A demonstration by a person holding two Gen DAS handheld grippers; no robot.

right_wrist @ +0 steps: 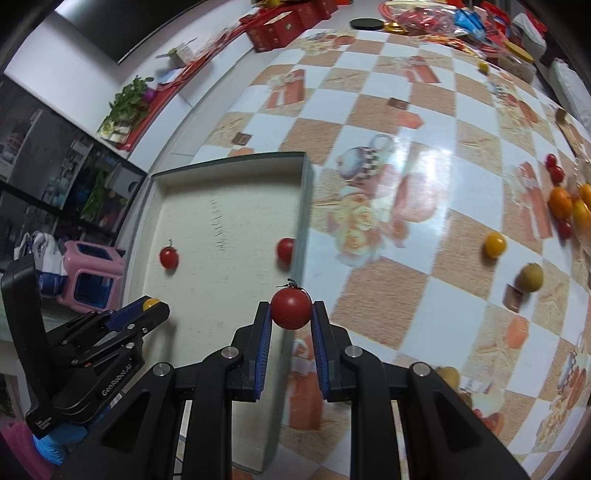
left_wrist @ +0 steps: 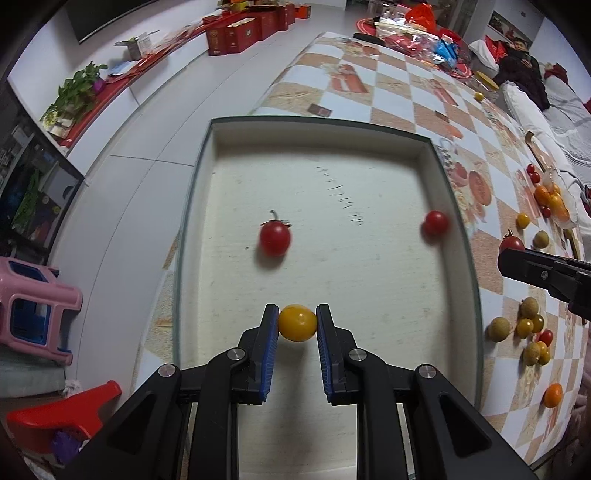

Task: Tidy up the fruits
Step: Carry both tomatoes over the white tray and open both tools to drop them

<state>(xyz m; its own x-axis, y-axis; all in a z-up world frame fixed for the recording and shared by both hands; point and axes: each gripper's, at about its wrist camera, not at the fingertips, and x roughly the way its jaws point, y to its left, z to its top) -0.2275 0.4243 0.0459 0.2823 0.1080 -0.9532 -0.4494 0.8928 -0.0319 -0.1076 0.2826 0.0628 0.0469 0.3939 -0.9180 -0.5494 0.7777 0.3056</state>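
My left gripper [left_wrist: 297, 314] is shut on a yellow cherry tomato [left_wrist: 297, 322] and holds it over the near end of a shallow white tray [left_wrist: 432, 155]. Two red cherry tomatoes lie in the tray, one with a stem near the middle [left_wrist: 274, 237] and one against the right wall [left_wrist: 435, 223]. My right gripper [right_wrist: 291, 308] is shut on a red cherry tomato [right_wrist: 291, 308] with a stem, just above the tray's right wall [right_wrist: 305, 206]. The left gripper [right_wrist: 147, 314] also shows in the right wrist view, at the lower left.
Loose fruit lies on the checkered tablecloth [right_wrist: 406, 258] right of the tray: yellow tomatoes [right_wrist: 495, 244], a longan [right_wrist: 530, 277], oranges [right_wrist: 559, 202] and red tomatoes [right_wrist: 556, 173]. A pink stool [left_wrist: 33, 314] stands on the floor at left. Clutter fills the table's far end [left_wrist: 417, 26].
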